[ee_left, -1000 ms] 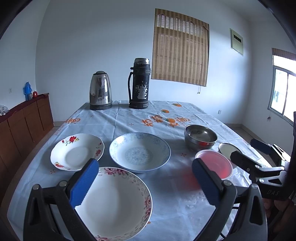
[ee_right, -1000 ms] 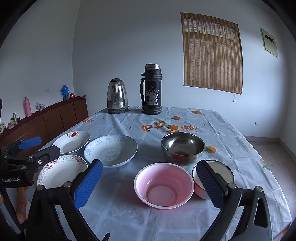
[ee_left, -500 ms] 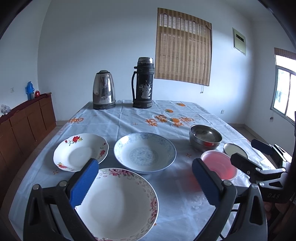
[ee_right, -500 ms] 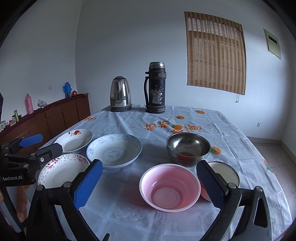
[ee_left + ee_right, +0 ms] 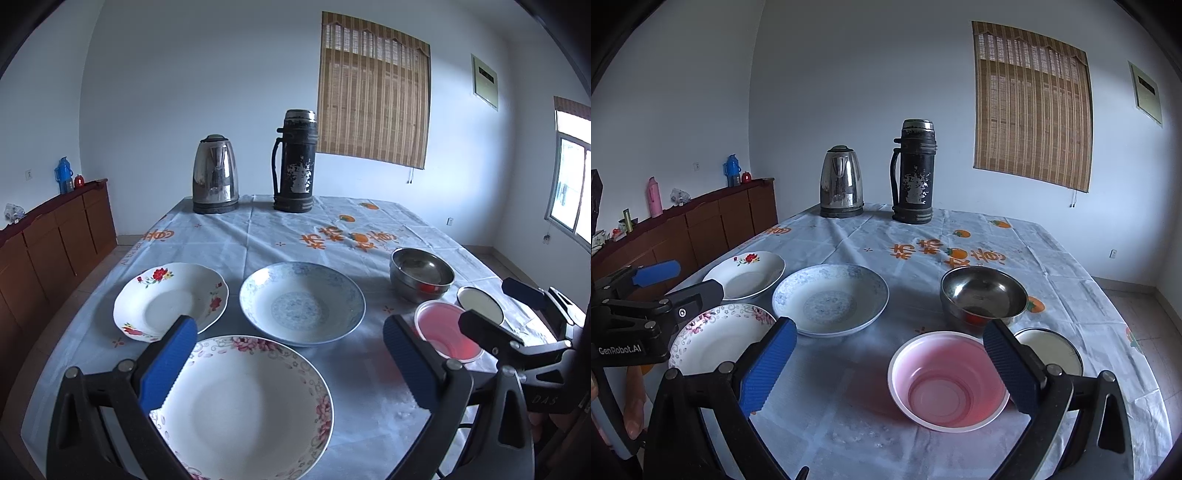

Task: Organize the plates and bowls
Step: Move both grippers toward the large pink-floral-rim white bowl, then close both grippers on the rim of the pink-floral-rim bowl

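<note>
Left tool point(image 5: 290, 365) wide open, empty, over floral plate point(image 5: 243, 406) | right tool point(image 5: 890, 369) wide open, empty, over pink bowl point(image 5: 947, 384) | table point(image 5: 960, 236)

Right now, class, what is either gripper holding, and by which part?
Nothing. The left gripper and the right gripper are both open and empty above the table.

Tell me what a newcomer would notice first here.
Probably the pink plastic bowl, nearest the open right tool, with a steel bowl just behind it. Then the three plates on the left: the blue-patterned plate stands central. At the table's far end stand a steel kettle and black thermos.
</note>
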{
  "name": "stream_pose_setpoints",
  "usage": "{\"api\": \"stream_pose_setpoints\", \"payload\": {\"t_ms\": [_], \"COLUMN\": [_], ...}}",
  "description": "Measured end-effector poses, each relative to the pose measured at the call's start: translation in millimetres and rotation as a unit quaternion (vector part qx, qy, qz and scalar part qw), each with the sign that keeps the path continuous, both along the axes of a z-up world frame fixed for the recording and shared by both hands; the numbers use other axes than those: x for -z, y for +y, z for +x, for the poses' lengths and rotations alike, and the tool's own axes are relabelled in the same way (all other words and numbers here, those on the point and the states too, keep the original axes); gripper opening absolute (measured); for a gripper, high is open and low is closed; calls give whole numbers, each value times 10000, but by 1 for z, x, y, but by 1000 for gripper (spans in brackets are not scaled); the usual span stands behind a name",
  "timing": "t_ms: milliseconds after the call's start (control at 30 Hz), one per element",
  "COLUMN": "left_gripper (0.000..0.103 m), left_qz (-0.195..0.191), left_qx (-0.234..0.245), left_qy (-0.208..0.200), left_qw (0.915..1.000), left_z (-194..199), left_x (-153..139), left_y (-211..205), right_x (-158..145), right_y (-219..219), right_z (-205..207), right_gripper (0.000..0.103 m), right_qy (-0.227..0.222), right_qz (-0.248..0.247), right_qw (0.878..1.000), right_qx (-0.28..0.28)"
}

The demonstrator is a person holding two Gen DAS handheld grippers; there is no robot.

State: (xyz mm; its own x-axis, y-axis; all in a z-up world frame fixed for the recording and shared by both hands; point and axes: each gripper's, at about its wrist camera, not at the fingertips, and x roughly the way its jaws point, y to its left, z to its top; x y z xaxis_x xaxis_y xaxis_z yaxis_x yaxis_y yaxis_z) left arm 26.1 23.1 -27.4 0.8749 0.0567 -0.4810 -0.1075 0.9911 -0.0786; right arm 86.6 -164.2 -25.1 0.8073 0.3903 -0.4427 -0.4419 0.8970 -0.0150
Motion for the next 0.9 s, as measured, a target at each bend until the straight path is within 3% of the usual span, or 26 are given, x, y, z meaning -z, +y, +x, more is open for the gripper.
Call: {"api": "stream_pose_setpoints", "payload": {"t_ms": [567, 900], "left_gripper": [102, 102], "left_qz": [48, 50], "left_qx": [-318, -727], "left_qy": [260, 618], "left_qw": [9991, 9954], "left_z": [2, -6], "left_x": [6, 29], "left_y": [21, 52], "right_x": [6, 33], "right_y": [27, 60], "right_z": [1, 6], "right_gripper": [101, 86], "right_qy": [137, 618], "right_qz": [-56, -174], "right_qw": [9994, 9949], "right_qx": [-313, -781]}}
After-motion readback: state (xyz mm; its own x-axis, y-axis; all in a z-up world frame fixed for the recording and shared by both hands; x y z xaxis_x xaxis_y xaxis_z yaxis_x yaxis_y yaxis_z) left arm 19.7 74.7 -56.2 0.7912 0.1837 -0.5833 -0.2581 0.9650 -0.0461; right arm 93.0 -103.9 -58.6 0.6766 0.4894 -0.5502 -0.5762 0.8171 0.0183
